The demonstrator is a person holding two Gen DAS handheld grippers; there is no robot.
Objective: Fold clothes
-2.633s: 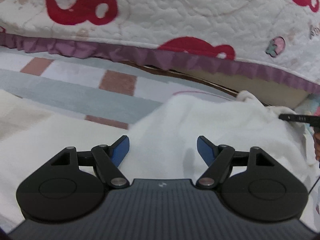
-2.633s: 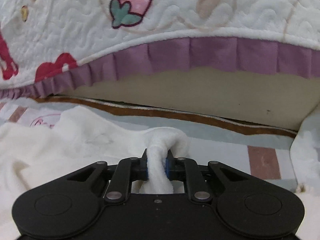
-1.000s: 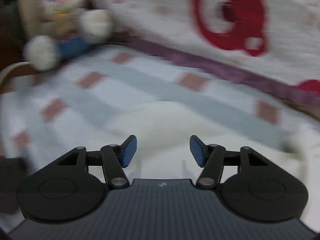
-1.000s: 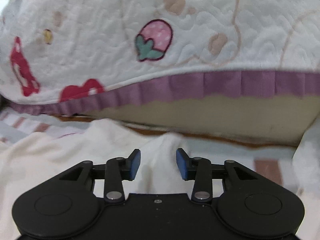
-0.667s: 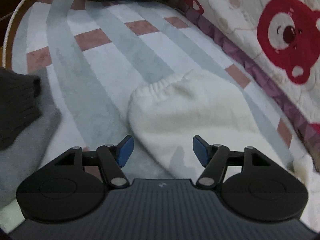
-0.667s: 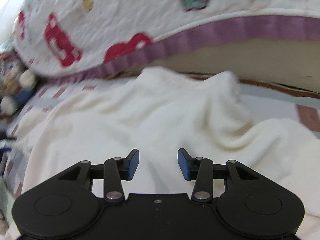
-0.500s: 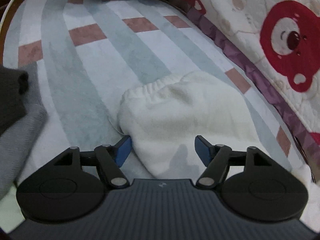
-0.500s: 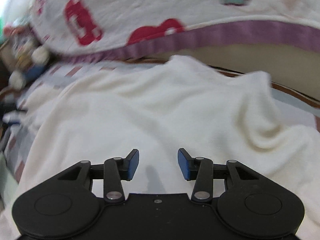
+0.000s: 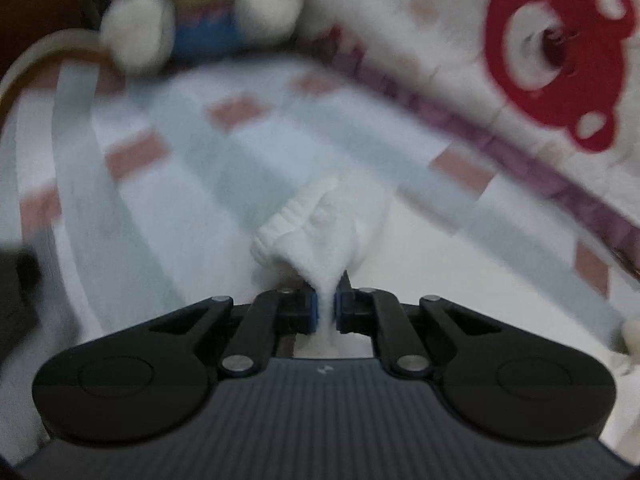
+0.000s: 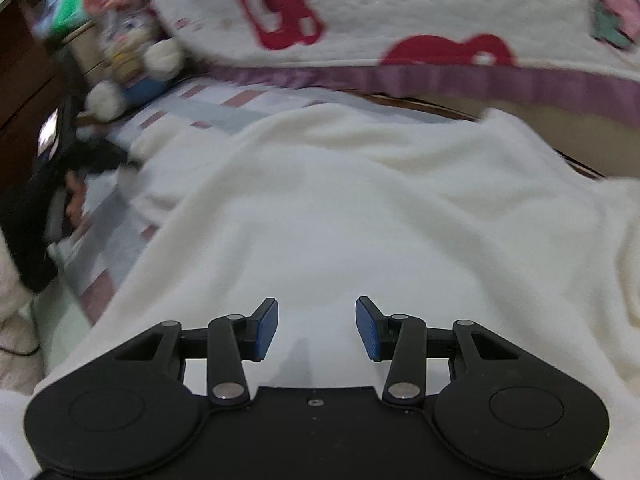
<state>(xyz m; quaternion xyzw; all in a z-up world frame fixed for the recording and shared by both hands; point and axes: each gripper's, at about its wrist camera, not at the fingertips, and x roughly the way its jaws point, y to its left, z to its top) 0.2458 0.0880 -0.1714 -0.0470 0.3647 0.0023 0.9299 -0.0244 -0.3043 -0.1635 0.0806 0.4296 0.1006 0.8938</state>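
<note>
A cream fleece garment (image 10: pixel 360 208) lies spread over the striped bed sheet. In the left wrist view its sleeve (image 9: pixel 320 232), with a gathered cuff, bunches up from the sheet, and my left gripper (image 9: pixel 325 312) is shut on the sleeve's cloth just behind the cuff. In the right wrist view my right gripper (image 10: pixel 317 330) hovers over the garment's wide body, its jaws opening with nothing pinched between the blue pads. The left gripper's black body (image 10: pixel 52 148) shows at the far left of the right wrist view.
A quilted white blanket (image 9: pixel 552 56) with red bears and a purple frill (image 10: pixel 500 80) runs along the back. A plush toy (image 9: pixel 200 16) sits at the bed's far left corner (image 10: pixel 128 64). Something dark lies at the left edge (image 9: pixel 16 292). The striped sheet (image 9: pixel 160 200) lies around the sleeve.
My left gripper closed on the sleeve near its cuff and bunched it up. My right gripper swung left across the garment, staying open over its body.
</note>
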